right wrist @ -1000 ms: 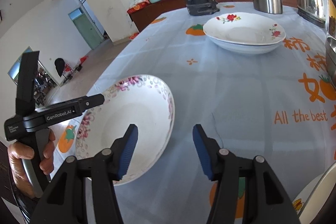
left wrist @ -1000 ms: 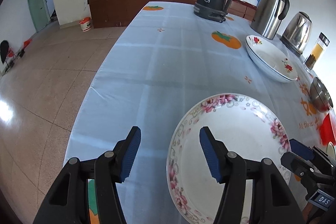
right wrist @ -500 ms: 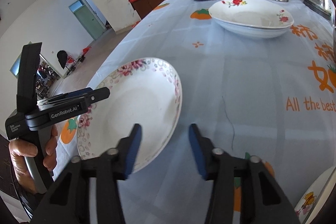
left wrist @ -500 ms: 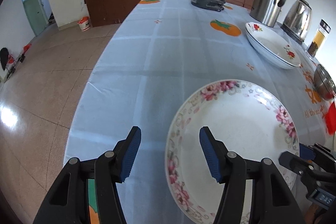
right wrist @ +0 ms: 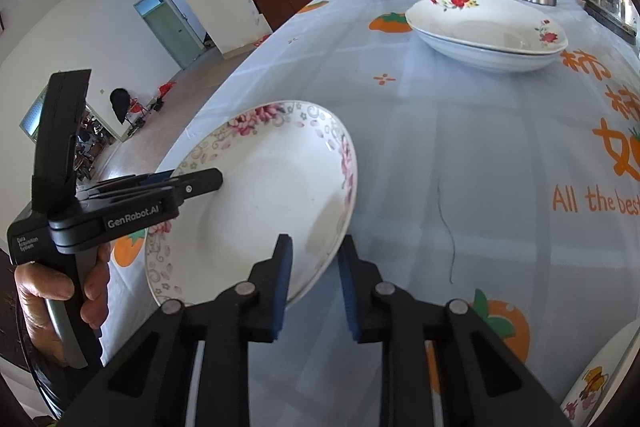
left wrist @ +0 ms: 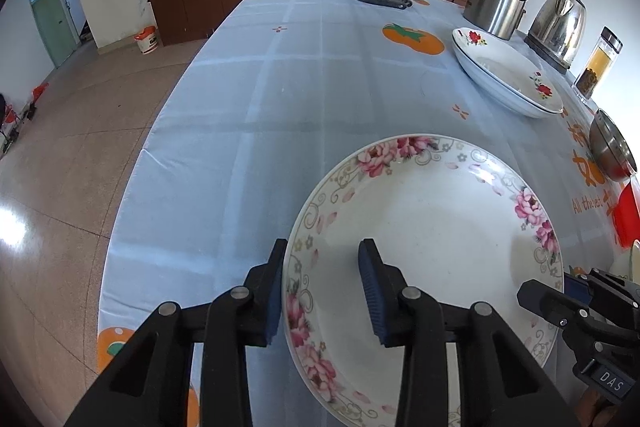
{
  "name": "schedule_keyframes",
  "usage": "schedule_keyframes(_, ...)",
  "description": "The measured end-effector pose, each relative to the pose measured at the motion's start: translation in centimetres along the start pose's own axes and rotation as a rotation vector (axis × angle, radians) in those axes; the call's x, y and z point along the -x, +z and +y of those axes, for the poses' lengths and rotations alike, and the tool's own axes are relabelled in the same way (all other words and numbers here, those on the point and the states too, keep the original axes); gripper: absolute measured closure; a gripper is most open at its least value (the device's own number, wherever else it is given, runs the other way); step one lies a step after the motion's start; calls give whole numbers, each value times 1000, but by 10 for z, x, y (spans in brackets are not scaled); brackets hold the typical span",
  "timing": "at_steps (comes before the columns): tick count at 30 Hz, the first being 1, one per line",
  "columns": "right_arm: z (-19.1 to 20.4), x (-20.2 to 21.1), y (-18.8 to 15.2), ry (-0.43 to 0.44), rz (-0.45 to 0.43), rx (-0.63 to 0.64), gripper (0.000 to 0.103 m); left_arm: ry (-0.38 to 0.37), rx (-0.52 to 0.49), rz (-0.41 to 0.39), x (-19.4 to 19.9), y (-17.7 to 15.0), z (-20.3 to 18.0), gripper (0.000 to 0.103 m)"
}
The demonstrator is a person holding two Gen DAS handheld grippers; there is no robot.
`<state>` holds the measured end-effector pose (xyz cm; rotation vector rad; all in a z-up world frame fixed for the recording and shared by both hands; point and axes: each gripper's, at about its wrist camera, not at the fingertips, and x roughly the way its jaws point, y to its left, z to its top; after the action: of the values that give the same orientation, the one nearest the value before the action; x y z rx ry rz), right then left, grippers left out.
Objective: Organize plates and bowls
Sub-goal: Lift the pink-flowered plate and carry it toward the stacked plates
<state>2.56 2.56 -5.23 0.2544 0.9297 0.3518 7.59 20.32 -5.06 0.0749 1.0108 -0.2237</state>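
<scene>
straddling opposite sides of its rim, both grippers are set on the pink-flowered plate [left wrist: 432,251], which sits near the table's [left wrist: 280,99] near edge, toward the corner by the open floor. the left gripper [left wrist: 322,291] is seen with one pad outside the rim and one over the plate's well, the jaws narrowed but a gap left on the inner side, so a firm clamp cannot be confirmed. the right gripper [right wrist: 314,285] is placed likewise across the opposite rim, jaws partly closed with the rim between them; whether it is pinched is not clear. whether the plate rests on the cloth or is tilted up slightly cannot be told. further along the table, toward its far right side, two red-flowered plates [right wrist: 488,27] are already stacked one in the other, so part of the sorting is judged done. a steel bowl [left wrist: 612,147] at the right edge and another dish [right wrist: 600,379] at the near right corner are yet to be gathered, as is the held plate.
</scene>
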Motion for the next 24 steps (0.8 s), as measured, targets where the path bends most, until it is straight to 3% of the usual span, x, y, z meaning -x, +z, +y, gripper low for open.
schedule_keyframes(6,-12,12,2,-44,-38,-46,85,-80,26,8,1,0,-2,73)
schedule_keyframes(11,-21,22,6,-73,-79,-71,87,-106,10,-6,2,0,-14,73)
schedule_keyframes(24,-24,33,4,-83,-116,-84,87,-163,80,-46,4,6,-15,73)
